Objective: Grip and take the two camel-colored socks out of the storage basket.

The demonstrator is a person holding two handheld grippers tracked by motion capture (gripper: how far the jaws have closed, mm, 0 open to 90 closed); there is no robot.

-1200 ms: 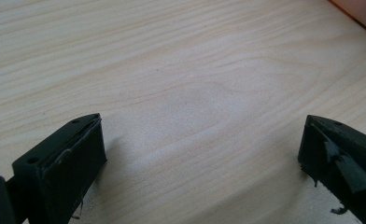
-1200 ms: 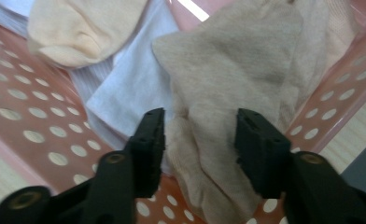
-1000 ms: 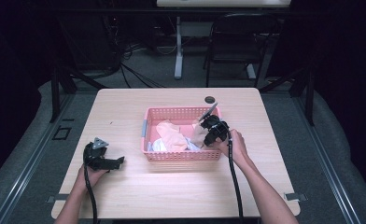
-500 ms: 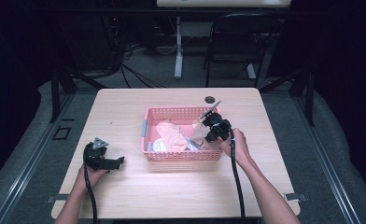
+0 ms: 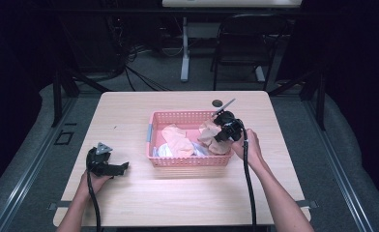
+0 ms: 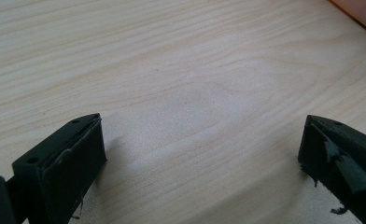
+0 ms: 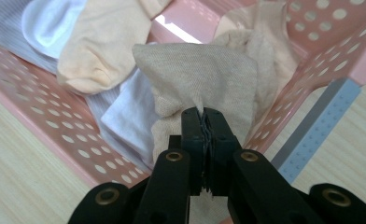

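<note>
A dim room with a dark chair [image 5: 245, 43] and cables on the floor lies beyond the pale wooden bench [image 5: 129, 116]. One pink perforated plastic basket [image 5: 178, 117] sits right of centre on it, holding about four cloths: two peach, one white, one beige (the pile overlaps, so the count is rough). The right claw [image 7: 203, 122], at the basket's right end, is clamped tight on the beige knitted cloth [image 7: 204, 77], lifted above the others. The left claw [image 5: 122, 167] rests on the bench near-left, jaws spread wide, nothing between.
</note>
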